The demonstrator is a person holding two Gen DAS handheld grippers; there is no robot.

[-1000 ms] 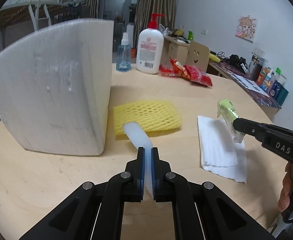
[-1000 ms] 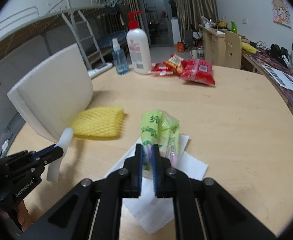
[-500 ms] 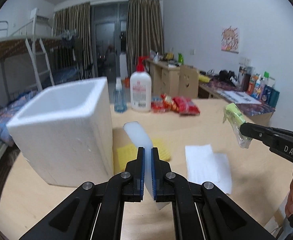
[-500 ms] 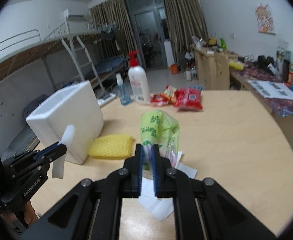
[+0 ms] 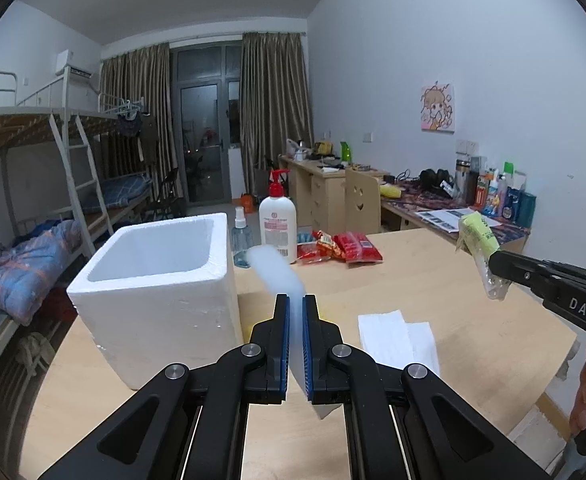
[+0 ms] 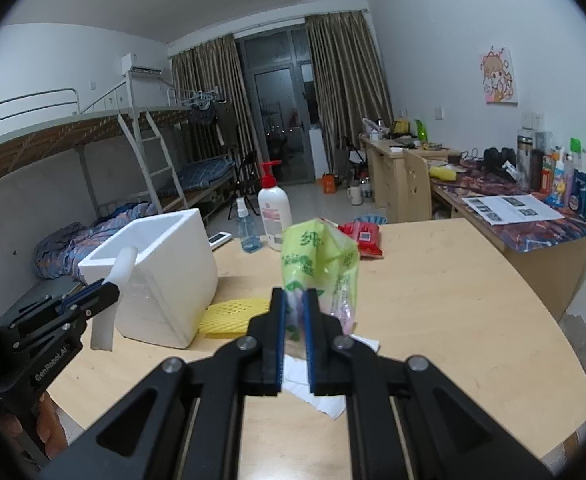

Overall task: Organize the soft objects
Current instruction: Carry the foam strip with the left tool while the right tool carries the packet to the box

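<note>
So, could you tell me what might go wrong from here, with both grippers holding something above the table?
1. The left gripper pinches the white foam strip near one end; its long free end could catch the rim of the foam box.
2. The right gripper grips only the thin plastic of the green tissue pack, which may slip out.
3. The yellow foam net lies tucked against the box and could be missed.

Both grippers have risen; foam strip (image 5: 279, 276) and green packet (image 6: 317, 258) lifted.
</note>
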